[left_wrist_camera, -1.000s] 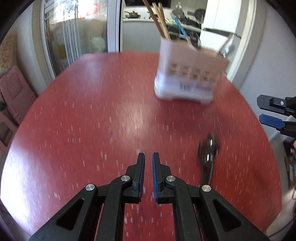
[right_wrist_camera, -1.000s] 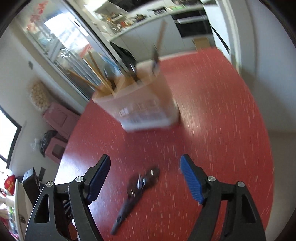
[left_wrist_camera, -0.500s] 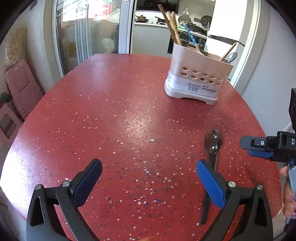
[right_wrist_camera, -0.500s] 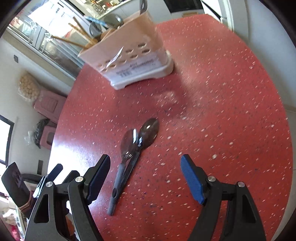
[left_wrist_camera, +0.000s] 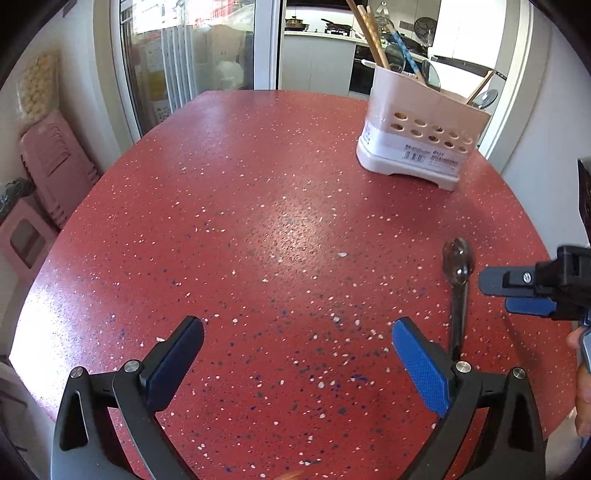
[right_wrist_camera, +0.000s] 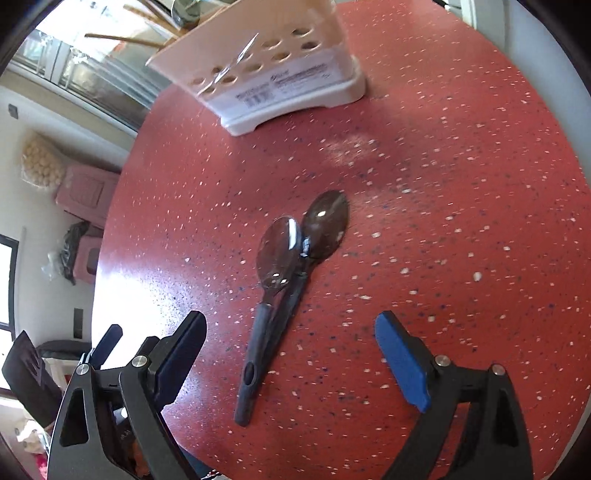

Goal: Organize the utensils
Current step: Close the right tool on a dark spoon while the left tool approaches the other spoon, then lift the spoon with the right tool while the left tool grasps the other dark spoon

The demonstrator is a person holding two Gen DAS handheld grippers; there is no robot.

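We are holding the left tongs (left_wrist_camera: 297,343) released, their blue pads spread wide above the red speckled surface (left_wrist_camera: 258,221) with nothing between them. We are holding the right tongs (right_wrist_camera: 290,339) released as well, and they are hovering over two dark spoons (right_wrist_camera: 291,266) lying on the surface. The spoons are sitting between the two right pads, closer to the left one, handles pointing back toward the tongs and bowls pointing away. The two bowls are overlapping, one resting partly on the other, and the handles are running side by side, touching.

From the left tongs, we are seeing the spoons (left_wrist_camera: 457,288) just beyond and outside the right pad, with the right tongs (left_wrist_camera: 517,291) coming in from the right edge beside them.

The pale utensil holder (left_wrist_camera: 421,136) is standing upright well ahead of both tongs, off to the right of the left pair, with chopsticks (left_wrist_camera: 364,33) and other utensils sticking up out of it. From the right tongs the utensil holder (right_wrist_camera: 280,70) is appearing straight ahead, beyond the spoon bowls and well apart from them.
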